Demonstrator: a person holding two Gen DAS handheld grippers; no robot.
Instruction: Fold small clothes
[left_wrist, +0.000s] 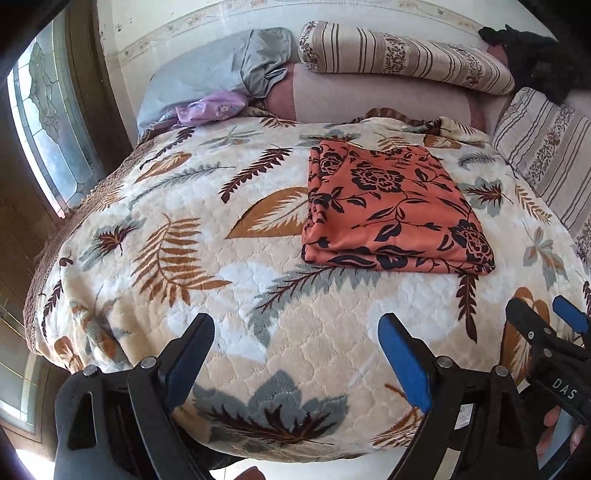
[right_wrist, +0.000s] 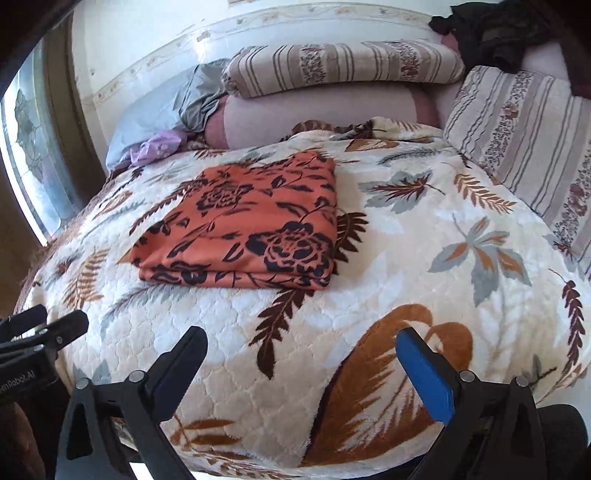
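An orange cloth with black flowers (left_wrist: 391, 206) lies folded into a flat rectangle on the leaf-patterned quilt (left_wrist: 207, 229). It also shows in the right wrist view (right_wrist: 251, 225). My left gripper (left_wrist: 295, 332) is open and empty, held over the quilt's near edge, short of the cloth. My right gripper (right_wrist: 301, 345) is open and empty, also near the front edge, to the right of the cloth. The right gripper shows at the right edge of the left wrist view (left_wrist: 546, 314). The left gripper shows at the left edge of the right wrist view (right_wrist: 44, 325).
Striped pillows (left_wrist: 402, 55) and a grey pillow (left_wrist: 221, 70) lie along the back wall, with a small purple cloth (left_wrist: 210, 107) beside them. Another striped cushion (right_wrist: 532, 147) lies at the right. Dark clothing (right_wrist: 495, 29) hangs at the far right. A window (left_wrist: 40, 122) is on the left.
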